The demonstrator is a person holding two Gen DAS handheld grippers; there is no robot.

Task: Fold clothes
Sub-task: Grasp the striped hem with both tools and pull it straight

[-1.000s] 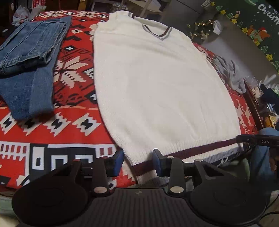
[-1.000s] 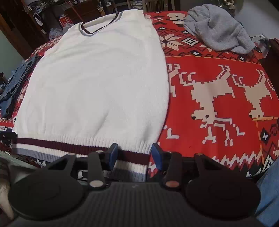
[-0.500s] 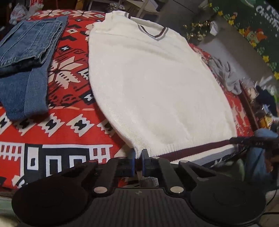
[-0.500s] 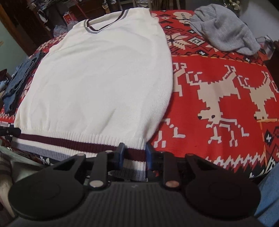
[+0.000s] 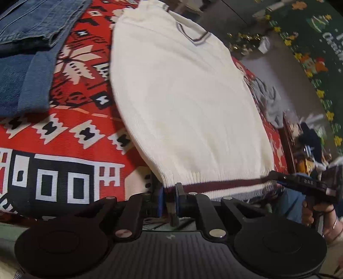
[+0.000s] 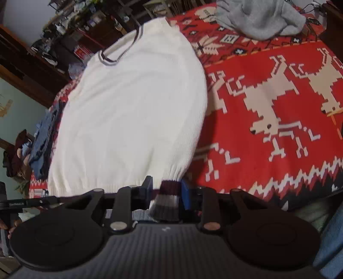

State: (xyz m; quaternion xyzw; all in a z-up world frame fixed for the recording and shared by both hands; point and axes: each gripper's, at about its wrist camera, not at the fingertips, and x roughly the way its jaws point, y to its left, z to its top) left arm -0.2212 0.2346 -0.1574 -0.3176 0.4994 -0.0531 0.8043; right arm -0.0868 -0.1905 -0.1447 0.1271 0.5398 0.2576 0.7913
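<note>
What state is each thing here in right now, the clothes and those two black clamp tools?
White sweater: spread flat, hem corners pinched and lifting.
Left gripper: shut on the hem's left corner.
Right gripper: shut on the hem's bunched right corner.
Jeans: folded, lying aside.
Grey garment: crumpled, unfolded.

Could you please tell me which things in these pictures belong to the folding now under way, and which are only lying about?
In the job:
white sweater, laid flat
left gripper, shut on its hem corner
right gripper, with the other hem corner bunched between its pads

Lying about:
folded jeans
grey garment
red patterned blanket
</note>
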